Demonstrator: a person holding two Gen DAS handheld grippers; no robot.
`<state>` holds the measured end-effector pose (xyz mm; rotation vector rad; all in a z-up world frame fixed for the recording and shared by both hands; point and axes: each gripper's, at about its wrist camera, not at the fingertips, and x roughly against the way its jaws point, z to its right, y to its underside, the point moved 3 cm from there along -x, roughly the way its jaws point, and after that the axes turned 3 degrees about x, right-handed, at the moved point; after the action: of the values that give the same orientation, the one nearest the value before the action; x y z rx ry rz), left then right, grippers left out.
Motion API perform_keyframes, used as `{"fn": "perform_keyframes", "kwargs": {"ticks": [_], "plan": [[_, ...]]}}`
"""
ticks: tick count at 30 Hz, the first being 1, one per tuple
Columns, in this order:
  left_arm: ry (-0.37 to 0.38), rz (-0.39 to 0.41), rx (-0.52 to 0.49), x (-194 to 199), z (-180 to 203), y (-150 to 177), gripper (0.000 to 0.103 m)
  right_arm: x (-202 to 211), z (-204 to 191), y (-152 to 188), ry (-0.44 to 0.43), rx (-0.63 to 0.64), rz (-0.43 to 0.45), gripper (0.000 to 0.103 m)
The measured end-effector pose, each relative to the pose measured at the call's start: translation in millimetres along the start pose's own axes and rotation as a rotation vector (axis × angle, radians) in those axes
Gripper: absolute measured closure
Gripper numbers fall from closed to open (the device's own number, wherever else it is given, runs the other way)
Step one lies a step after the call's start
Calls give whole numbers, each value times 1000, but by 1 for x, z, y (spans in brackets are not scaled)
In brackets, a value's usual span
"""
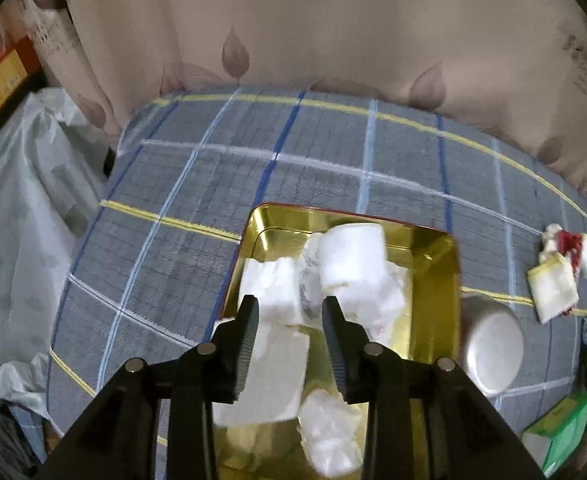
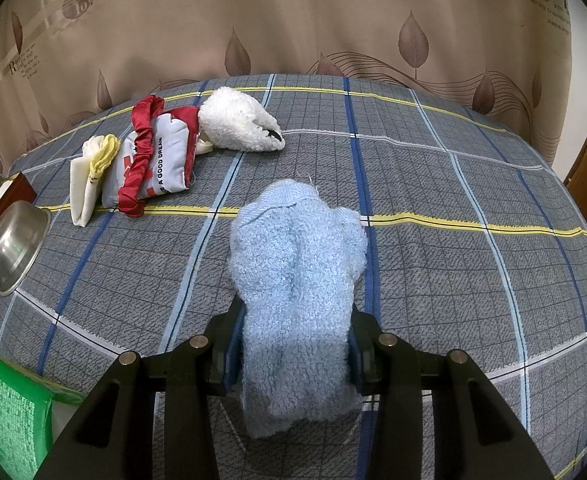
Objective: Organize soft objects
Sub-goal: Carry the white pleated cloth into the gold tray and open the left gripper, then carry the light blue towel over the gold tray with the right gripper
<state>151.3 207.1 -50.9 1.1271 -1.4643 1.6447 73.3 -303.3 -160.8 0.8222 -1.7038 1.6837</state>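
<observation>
My left claw is hanging over a tin tray that is sitting on the bed, with foam pieces lying piled inside it and a bowl sitting just to the tray's right. My right claw is holding a towel above the bed's middle. Beyond it to the left, a small pillow is lying between a folded cloth on its left and a plush toy behind it on the right.
</observation>
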Motion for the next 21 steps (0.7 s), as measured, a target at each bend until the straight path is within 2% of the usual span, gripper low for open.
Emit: {"fn": "perform_keyframes", "kwargs": {"ticks": [7, 13, 21], "plan": [[-62, 134, -111, 43, 23, 40, 70, 0, -1, 0, 1, 1, 0, 63], [-31, 151, -96, 57, 21, 76, 70, -1, -2, 0, 4, 4, -2, 64], [-98, 178, -86, 62, 3, 106, 70, -3, -1, -4, 5, 29, -50, 64]]}}
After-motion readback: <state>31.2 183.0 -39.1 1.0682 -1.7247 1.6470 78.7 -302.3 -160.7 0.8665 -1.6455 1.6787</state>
